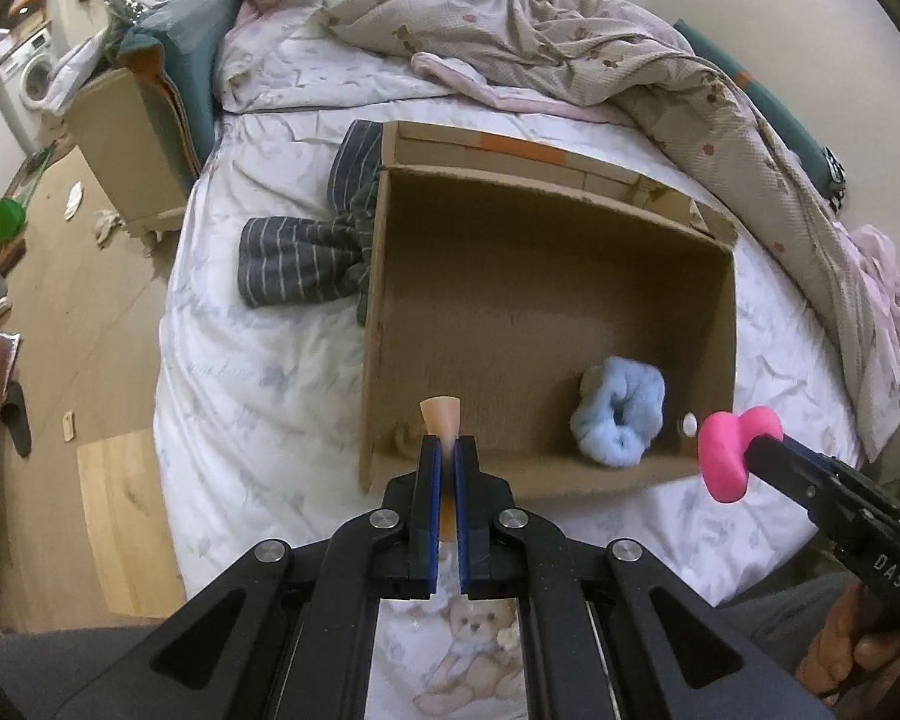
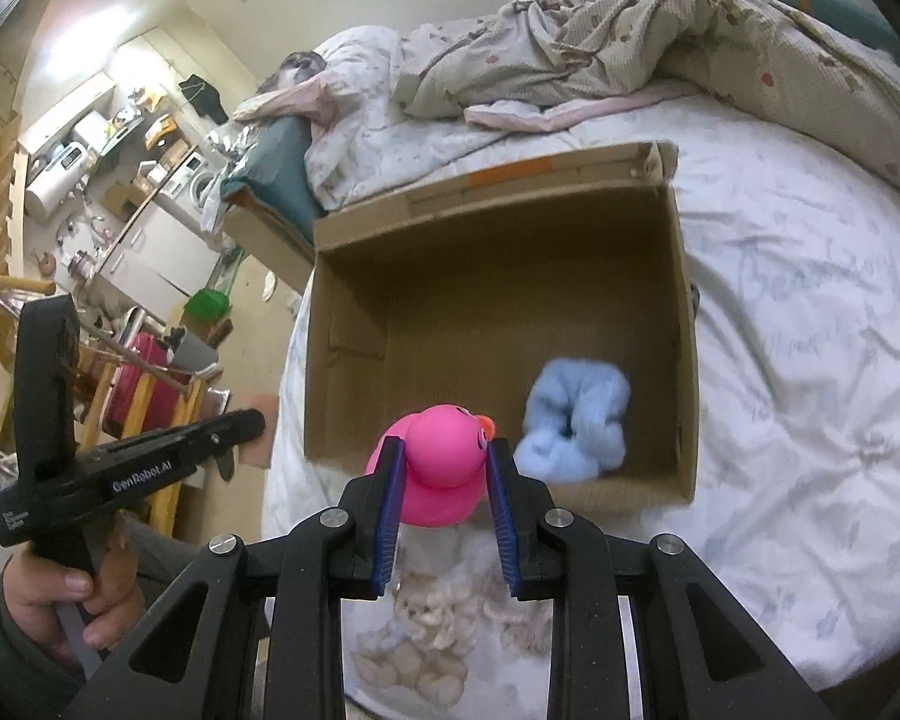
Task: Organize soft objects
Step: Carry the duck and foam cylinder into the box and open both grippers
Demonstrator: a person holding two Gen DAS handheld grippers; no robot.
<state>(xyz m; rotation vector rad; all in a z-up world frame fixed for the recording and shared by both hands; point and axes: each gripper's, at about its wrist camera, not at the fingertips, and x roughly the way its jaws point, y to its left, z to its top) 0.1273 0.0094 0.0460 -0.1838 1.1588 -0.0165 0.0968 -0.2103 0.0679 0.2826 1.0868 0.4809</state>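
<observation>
An open cardboard box (image 1: 384, 312) (image 2: 684, 312) lies on the bed with a fluffy light-blue scrunchie (image 1: 621, 411) (image 2: 573, 420) in its near right corner. My left gripper (image 1: 447, 450) is shut on a thin peach-coloured soft piece (image 1: 442, 414), held just over the box's near edge. My right gripper (image 2: 444, 462) is shut on a pink rubber duck (image 2: 444, 468), which hangs above the box's near rim. In the left wrist view that duck (image 1: 729, 450) shows at the right, beside the box's near right corner.
A dark striped garment (image 1: 306, 258) lies on the white sheet (image 1: 258, 396) left of the box. A rumpled floral duvet (image 1: 570, 42) (image 2: 600, 36) fills the far side. Left of the bed are wooden floor, a carton (image 1: 126, 150) and room clutter (image 2: 120, 192).
</observation>
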